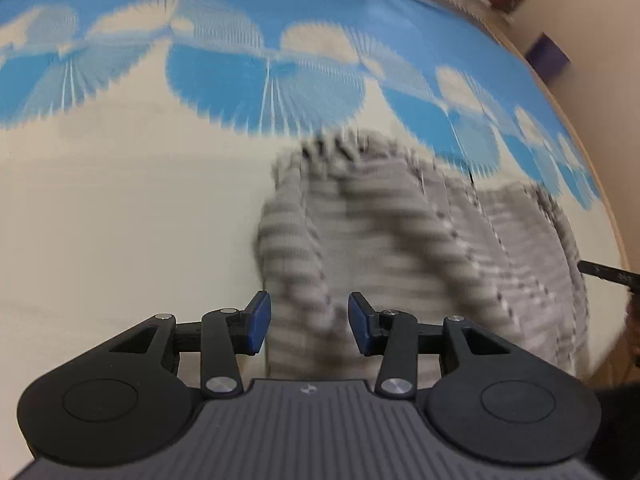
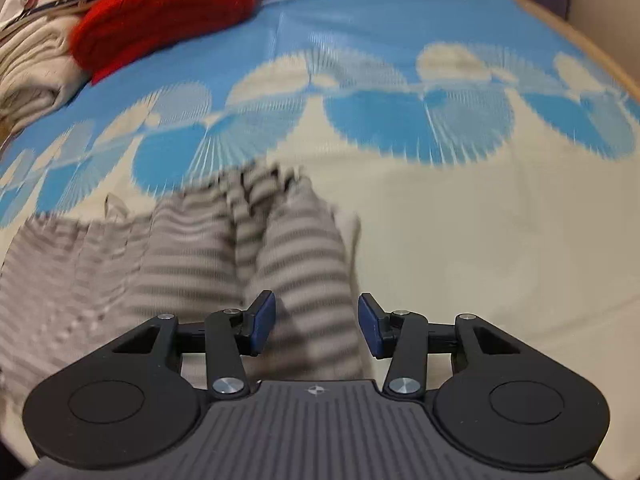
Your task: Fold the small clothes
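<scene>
Mat (image 1: 120,208): blue and cream, with a fan-shaped pattern across its far half; covers nearly the whole ground in both views. Its wooden-coloured border shows at the right edge of the left wrist view. Pattern smeared by motion blur.

Garment (image 1: 380,240): grey-and-white striped, small, lying crumpled on the cream part of the mat, its far edge reaching the blue pattern. Both views are blurred, so what kind of clothing it is and where its hems run cannot be made out. In the right wrist view it fills the lower left (image 2: 168,248), its left side cut off by the frame, and one tube-like part runs toward the camera.

Red item (image 2: 164,12): soft, folded or bunched, at the mat's far left corner; only a sliver shows in the left view.

Cream pile (image 2: 32,68): folded cloth beside the red item, partly cut off.

Left gripper (image 1: 308,328): jaws apart, holding nothing; striped cloth lies between and below the blue pads (image 1: 258,326). Contact with the cloth cannot be told.

Right gripper (image 2: 316,328): jaws spread, released; the tube-like part lies in the gap.
</scene>
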The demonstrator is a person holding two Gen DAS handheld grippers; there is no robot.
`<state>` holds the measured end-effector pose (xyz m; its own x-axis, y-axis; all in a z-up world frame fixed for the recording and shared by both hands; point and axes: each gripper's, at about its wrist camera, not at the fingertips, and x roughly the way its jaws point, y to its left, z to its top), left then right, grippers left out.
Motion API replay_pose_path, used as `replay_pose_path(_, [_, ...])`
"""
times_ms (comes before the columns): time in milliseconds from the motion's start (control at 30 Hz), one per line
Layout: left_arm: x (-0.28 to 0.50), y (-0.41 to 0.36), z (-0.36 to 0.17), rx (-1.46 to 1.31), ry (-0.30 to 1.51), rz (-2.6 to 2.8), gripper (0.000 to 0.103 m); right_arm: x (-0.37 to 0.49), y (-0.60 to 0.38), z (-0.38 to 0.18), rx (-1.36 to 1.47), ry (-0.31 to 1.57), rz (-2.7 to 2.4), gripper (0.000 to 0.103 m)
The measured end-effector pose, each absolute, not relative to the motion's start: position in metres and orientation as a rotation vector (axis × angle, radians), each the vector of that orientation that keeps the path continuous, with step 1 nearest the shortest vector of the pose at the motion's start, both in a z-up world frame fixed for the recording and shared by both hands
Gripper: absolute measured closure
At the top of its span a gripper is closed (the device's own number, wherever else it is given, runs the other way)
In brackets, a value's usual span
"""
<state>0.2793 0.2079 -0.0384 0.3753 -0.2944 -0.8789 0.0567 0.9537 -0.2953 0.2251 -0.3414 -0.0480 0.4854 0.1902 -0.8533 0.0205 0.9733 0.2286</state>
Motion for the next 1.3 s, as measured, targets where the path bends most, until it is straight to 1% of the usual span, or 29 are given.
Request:
replay_pose_path(200, [0.242, 0.220, -0.055, -0.183, 1.265, -0.238, 0.056, 0.181, -0.353, -0.058, 0.204, 1.166, 0.153, 0.054])
replay_pose_path(433, [0.240, 0.210, -0.067, -0.194, 1.327, -0.257, 0.056, 0.166, -0.340, -0.069, 0.110, 1.243, 0.187, 0.054])
replay_pose_path(500, [0.243, 0.202, -0.071, -0.175, 1.345, -0.263, 0.058, 0.167, -0.338, -0.071, 0.101, 1.251, 0.188, 0.054])
replay_pose_path(533, [0.245, 0.198, -0.072, -0.159, 1.347, -0.269, 0.064, 0.169, -0.337, -0.071, 0.102, 1.257, 0.189, 0.058])
replay_pose_path(567, [0.246, 0.195, -0.071, -0.147, 1.337, -0.277, 0.086, 0.169, -0.337, -0.070, 0.108, 1.259, 0.193, 0.064])
replay_pose_path(600, [0.247, 0.193, -0.070, -0.141, 1.328, -0.286, 0.101, 0.170, -0.338, -0.069, 0.123, 1.261, 0.204, 0.078])
replay_pose_path(633, [0.246, 0.193, -0.067, -0.142, 1.313, -0.294, 0.100, 0.170, -0.339, -0.066, 0.151, 1.257, 0.218, 0.092])
replay_pose_path(700, [0.243, 0.198, -0.056, -0.142, 1.267, -0.302, 0.102, 0.171, -0.343, -0.058, 0.180, 1.222, 0.226, 0.102])
replay_pose_path(867, [0.227, 0.233, -0.016, -0.284, 1.104, -0.284, 0.103, 0.162, -0.378, -0.019, 0.363, 1.037, 0.199, 0.103])
replay_pose_path(933, [0.221, 0.238, -0.019, -0.221, 1.135, -0.246, 0.103, 0.157, -0.389, -0.012, 0.381, 1.018, 0.161, 0.103])
replay_pose_path(1000, [0.221, 0.235, -0.041, -0.188, 1.251, -0.210, 0.102, 0.157, -0.391, -0.024, 0.338, 1.093, 0.109, 0.103])
replay_pose_path(1033, [0.221, 0.228, -0.053, -0.136, 1.310, -0.207, 0.102, 0.159, -0.390, -0.041, 0.329, 1.180, 0.080, 0.103])
replay_pose_path(1133, [0.221, 0.211, -0.068, -0.017, 1.391, -0.212, 0.102, 0.160, -0.371, -0.068, 0.208, 1.330, 0.060, 0.103])
replay_pose_path(1200, [0.224, 0.208, -0.064, -0.009, 1.382, -0.166, 0.101, 0.162, -0.364, -0.068, 0.185, 1.337, 0.048, 0.102])
replay_pose_path(1233, [0.226, 0.210, -0.056, -0.021, 1.348, -0.158, 0.100, 0.163, -0.364, -0.065, 0.194, 1.330, 0.032, 0.102])
replay_pose_path(1267, [0.230, 0.210, -0.047, -0.043, 1.309, -0.162, 0.094, 0.163, -0.364, -0.060, 0.191, 1.307, 0.019, 0.101])
replay_pose_path(1300, [0.231, 0.211, -0.038, -0.073, 1.259, -0.171, 0.089, 0.164, -0.364, -0.053, 0.185, 1.266, 0.008, 0.094])
